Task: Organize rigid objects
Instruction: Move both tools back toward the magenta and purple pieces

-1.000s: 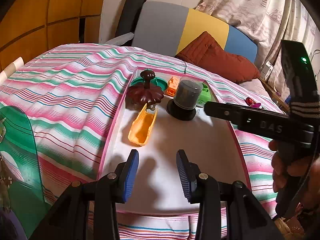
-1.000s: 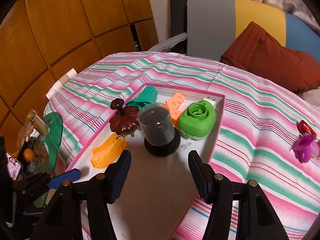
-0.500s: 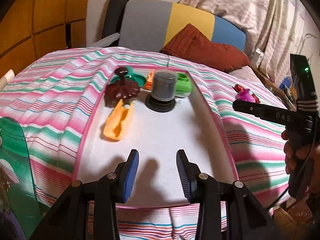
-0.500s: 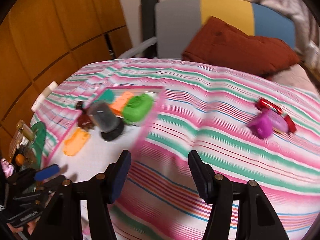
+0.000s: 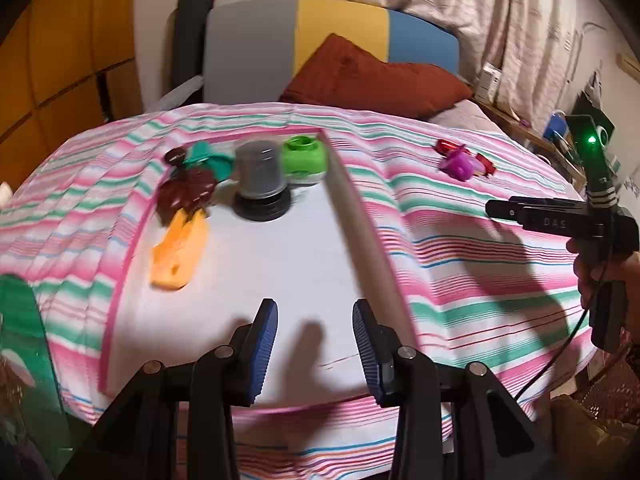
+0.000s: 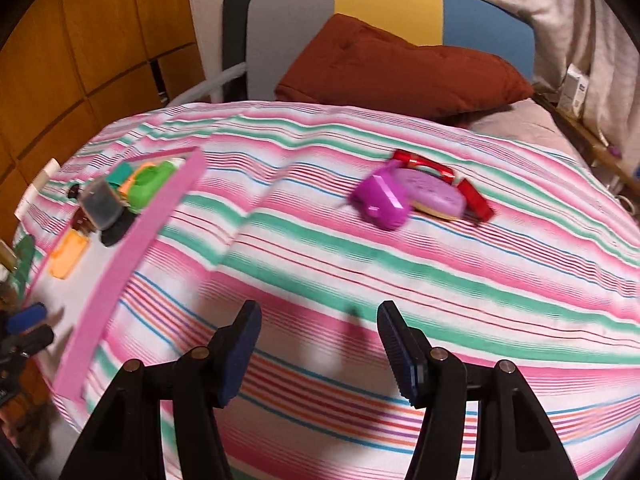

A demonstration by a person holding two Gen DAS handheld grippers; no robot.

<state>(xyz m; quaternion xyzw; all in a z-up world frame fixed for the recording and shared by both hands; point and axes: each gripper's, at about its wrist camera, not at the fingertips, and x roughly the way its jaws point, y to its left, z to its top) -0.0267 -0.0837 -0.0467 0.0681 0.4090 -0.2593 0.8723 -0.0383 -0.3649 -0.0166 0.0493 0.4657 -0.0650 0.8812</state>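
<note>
A pink-rimmed white tray lies on the striped bedspread. It holds an orange scoop, a brown flower-shaped piece, a teal piece, a grey jar on a black base and a green round piece. My left gripper is open and empty over the tray's near end. To the right on the bedspread lie a purple piece, a lilac oval piece and a red piece. My right gripper is open and empty, short of them; it also shows in the left wrist view.
A rust cushion and a grey, yellow and blue headboard stand behind the bed. Wooden panels line the left wall. A green glass piece sits at the near left. The tray also shows in the right wrist view.
My right gripper has swung right, away from the tray and toward the purple and red pieces. My left gripper's view has also turned right. Both stayed open.
</note>
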